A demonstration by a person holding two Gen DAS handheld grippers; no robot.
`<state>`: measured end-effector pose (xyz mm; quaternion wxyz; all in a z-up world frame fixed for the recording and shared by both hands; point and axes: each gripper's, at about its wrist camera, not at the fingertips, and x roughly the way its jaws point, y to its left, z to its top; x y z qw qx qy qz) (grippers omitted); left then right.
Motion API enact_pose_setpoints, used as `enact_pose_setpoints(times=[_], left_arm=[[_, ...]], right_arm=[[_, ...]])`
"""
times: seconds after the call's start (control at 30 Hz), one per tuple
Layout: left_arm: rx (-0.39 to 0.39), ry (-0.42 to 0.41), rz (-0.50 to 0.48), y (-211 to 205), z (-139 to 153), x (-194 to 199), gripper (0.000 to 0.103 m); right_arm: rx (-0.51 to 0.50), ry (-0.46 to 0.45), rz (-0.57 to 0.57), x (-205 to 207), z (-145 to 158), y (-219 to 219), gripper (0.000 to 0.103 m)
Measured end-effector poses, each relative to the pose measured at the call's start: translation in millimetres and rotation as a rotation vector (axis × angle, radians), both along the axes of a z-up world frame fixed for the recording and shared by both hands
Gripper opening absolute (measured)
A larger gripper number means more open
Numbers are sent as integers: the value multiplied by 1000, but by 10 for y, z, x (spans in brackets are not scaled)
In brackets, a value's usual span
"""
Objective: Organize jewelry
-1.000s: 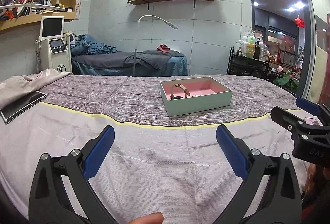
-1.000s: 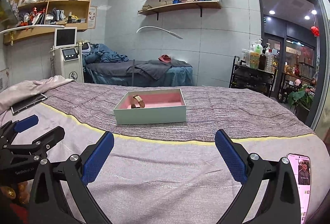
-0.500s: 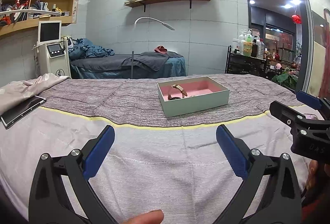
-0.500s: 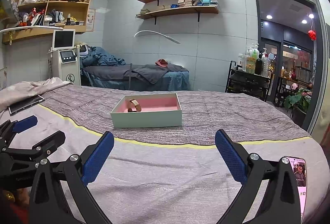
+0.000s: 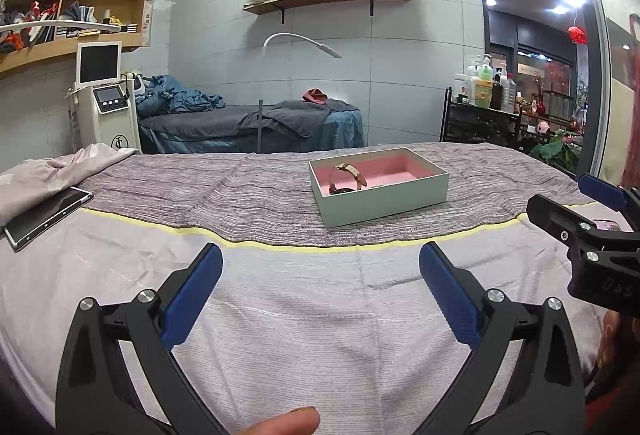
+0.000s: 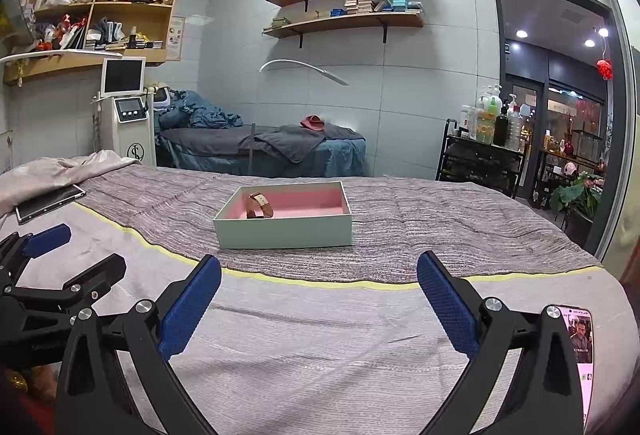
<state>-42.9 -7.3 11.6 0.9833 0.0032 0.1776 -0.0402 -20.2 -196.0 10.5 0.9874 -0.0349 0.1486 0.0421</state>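
Observation:
A pale green box (image 5: 384, 203) with a pink lining sits on the grey striped blanket, ahead of both grippers; it also shows in the right wrist view (image 6: 284, 231). Inside it a brown-strapped watch (image 5: 352, 175) stands at the left end, seen too in the right wrist view (image 6: 261, 206). My left gripper (image 5: 320, 267) is open and empty, well short of the box. My right gripper (image 6: 319, 281) is open and empty, also short of the box. Each gripper shows at the edge of the other's view.
A tablet (image 5: 44, 215) lies at the left by a crumpled sheet. A phone (image 6: 580, 343) with a lit screen lies at the right near the bed edge. A yellow seam (image 5: 300, 247) crosses the bed between the grippers and the box.
Both views have tilted up slightly, so the box sits a little lower and farther. Both grippers stay open and empty.

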Motion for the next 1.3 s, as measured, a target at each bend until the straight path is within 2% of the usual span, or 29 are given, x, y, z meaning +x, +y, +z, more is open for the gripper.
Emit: enact_pose_setpoints(times=[1.3], left_arm=[[5, -2, -7, -20, -7, 1, 97]], right_arm=[[-9, 7, 2, 3, -25, 26, 96]])
